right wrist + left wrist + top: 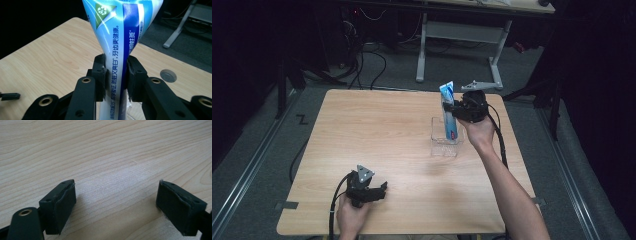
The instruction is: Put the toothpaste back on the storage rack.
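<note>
Between my right gripper's (116,75) jaws I see the tube (120,37) pinched upright, its lower end in the clear holder (444,142) on the table (377,135). Left gripper (116,202) rests near the front edge, jaws spread, nothing between them.

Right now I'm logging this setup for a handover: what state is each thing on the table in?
toothpaste tube: upright, lower end in the holder, clamped mid-body.
clear holder: standing on the table, tube in it.
right gripper: shut on the toothpaste tube.
left gripper: open, holding nothing, low over bare table.
</note>
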A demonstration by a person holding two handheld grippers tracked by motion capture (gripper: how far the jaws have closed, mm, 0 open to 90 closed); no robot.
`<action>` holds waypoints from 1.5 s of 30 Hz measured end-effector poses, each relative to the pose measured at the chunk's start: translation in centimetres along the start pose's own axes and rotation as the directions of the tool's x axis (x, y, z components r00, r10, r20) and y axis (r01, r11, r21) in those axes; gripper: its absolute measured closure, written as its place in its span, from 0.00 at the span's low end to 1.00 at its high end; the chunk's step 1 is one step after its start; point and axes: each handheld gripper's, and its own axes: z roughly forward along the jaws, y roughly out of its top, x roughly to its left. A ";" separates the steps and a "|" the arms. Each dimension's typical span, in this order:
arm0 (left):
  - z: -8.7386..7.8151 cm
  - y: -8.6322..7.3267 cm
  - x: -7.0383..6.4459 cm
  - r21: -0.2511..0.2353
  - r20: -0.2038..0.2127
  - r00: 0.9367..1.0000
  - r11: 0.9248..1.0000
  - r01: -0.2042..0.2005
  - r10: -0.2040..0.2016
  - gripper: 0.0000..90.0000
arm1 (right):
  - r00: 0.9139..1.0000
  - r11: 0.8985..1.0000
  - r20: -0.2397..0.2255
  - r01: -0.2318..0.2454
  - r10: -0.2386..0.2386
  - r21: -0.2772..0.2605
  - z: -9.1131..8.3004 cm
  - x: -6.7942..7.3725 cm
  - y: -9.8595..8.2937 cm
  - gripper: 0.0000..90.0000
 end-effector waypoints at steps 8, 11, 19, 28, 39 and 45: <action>0.0 0.0 0.0 0.000 -0.001 1.000 1.000 -0.002 0.002 0.18 | 0.999 1.000 0.038 -0.013 0.012 0.015 0.6 -1.0 -0.4 0.80; 0.0 0.0 0.0 0.000 0.000 1.000 1.000 -0.001 0.001 0.18 | 0.999 1.000 0.045 -0.022 0.021 0.019 0.8 -1.4 -0.7 0.80; 0.0 0.0 0.0 0.001 0.000 1.000 1.000 -0.001 0.001 0.18 | 0.997 0.999 0.067 -0.032 0.029 0.039 1.4 -1.9 -1.6 0.80; 0.0 0.0 0.0 -0.003 0.000 1.000 1.000 0.003 -0.003 0.18 | 0.997 0.996 0.076 -0.039 0.033 0.078 1.9 -2.2 -2.8 0.80; 0.0 0.0 0.0 -0.002 0.000 1.000 1.000 0.002 -0.002 0.18 | 0.997 0.990 0.073 -0.027 0.017 0.139 3.3 -2.0 -4.5 0.80; 0.0 0.0 0.0 -0.002 -0.001 1.000 1.000 0.001 -0.001 0.18 | 0.997 0.988 0.071 -0.003 -0.009 0.156 3.7 -1.6 -4.5 0.80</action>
